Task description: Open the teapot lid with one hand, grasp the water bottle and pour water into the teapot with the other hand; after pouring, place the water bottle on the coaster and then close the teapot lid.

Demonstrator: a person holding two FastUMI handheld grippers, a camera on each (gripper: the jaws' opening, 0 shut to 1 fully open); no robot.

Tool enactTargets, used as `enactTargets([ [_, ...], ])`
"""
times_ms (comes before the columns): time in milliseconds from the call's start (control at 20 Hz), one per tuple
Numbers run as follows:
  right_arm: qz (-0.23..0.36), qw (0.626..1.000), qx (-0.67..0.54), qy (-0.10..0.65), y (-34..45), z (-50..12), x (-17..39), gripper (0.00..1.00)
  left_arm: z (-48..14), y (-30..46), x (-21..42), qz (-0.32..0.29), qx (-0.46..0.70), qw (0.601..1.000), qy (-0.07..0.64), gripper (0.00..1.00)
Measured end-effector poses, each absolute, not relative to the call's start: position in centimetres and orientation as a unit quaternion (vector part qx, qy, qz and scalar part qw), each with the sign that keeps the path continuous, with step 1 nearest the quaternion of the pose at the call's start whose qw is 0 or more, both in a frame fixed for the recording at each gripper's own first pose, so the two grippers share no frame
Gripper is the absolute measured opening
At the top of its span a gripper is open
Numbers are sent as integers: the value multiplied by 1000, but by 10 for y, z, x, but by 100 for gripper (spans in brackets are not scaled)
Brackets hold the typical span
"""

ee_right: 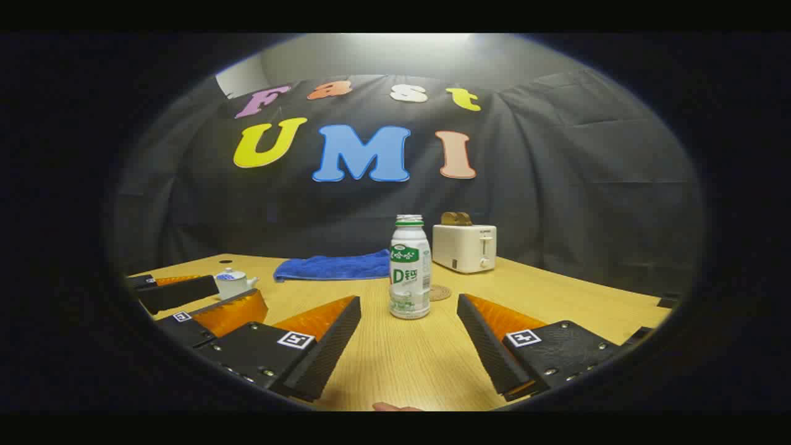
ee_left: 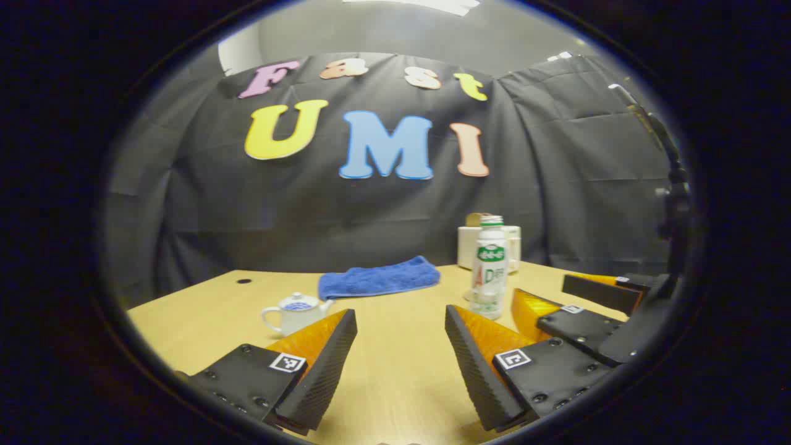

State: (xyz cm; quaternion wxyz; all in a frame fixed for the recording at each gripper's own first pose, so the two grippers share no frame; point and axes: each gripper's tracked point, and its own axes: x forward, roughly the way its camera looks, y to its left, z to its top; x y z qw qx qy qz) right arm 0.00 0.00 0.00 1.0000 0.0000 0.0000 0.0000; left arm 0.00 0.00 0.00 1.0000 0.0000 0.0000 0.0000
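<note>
A small white teapot (ee_left: pixel 295 312) with a blue-patterned lid stands on the wooden table (ee_left: pixel 395 383), just beyond my left gripper (ee_left: pixel 400 315), which is open and holds nothing. The white water bottle (ee_right: pixel 410 272) with a green label stands upright straight ahead of my right gripper (ee_right: pixel 408 309), also open and a short way from it. A round woven coaster (ee_right: pixel 440 292) lies just right of and behind the bottle. In the left gripper view the bottle (ee_left: pixel 489 266) is at the right, with the right gripper (ee_left: pixel 541 289) beside it. In the right gripper view the teapot (ee_right: pixel 233 283) is far left, by the left gripper (ee_right: pixel 240 295).
A folded blue towel (ee_right: pixel 334 267) lies at the back of the table (ee_right: pixel 401 371). A white toaster (ee_right: pixel 463 247) with bread in it stands at the back right. A small dark hole (ee_left: pixel 244 281) marks the tabletop at the far left. Black cloth walls the booth.
</note>
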Motion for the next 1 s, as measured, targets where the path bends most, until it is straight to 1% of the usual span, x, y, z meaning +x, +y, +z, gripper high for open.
enactTargets([
  [50,17,1000,-2,0,3,-1,0,97,1,8,1,20,1,1000,2,100],
  [100,30,1000,-3,-1,5,0,-1,97,1,5,0,25,2,1000,1,97],
  [200,35,999,-3,-1,6,-1,-1,97,0,3,-1,26,1,1000,2,96],
  [250,35,999,-3,-1,6,-1,-1,97,0,4,-1,26,1,1000,1,99],
  [400,36,999,-3,0,6,-1,-1,97,0,4,-3,26,1,1000,1,99],
  [450,36,999,-3,0,7,0,-1,97,1,4,-3,26,1,1000,1,96],
  [650,35,999,-3,1,6,0,-1,97,1,4,-4,26,1,1000,1,99],
  [700,35,999,-3,1,7,0,-2,97,0,4,-3,26,1,1000,1,96],
  [750,35,999,-3,1,7,0,-2,97,1,5,-3,26,1,1000,1,95],
  [800,35,999,-3,1,7,0,-2,97,0,4,-3,26,1,1000,1,99],
  [850,35,999,-3,1,7,1,-2,97,0,4,-3,26,1,1000,1,96],
  [900,36,999,-3,1,7,1,-2,97,0,4,-4,26,1,1000,1,95],
  [950,38,999,-3,0,8,1,-2,97,1,4,-4,26,1,1000,1,96],
  [1000,40,999,-3,0,8,2,-2,97,0,4,-4,26,1,1000,1,99],
])
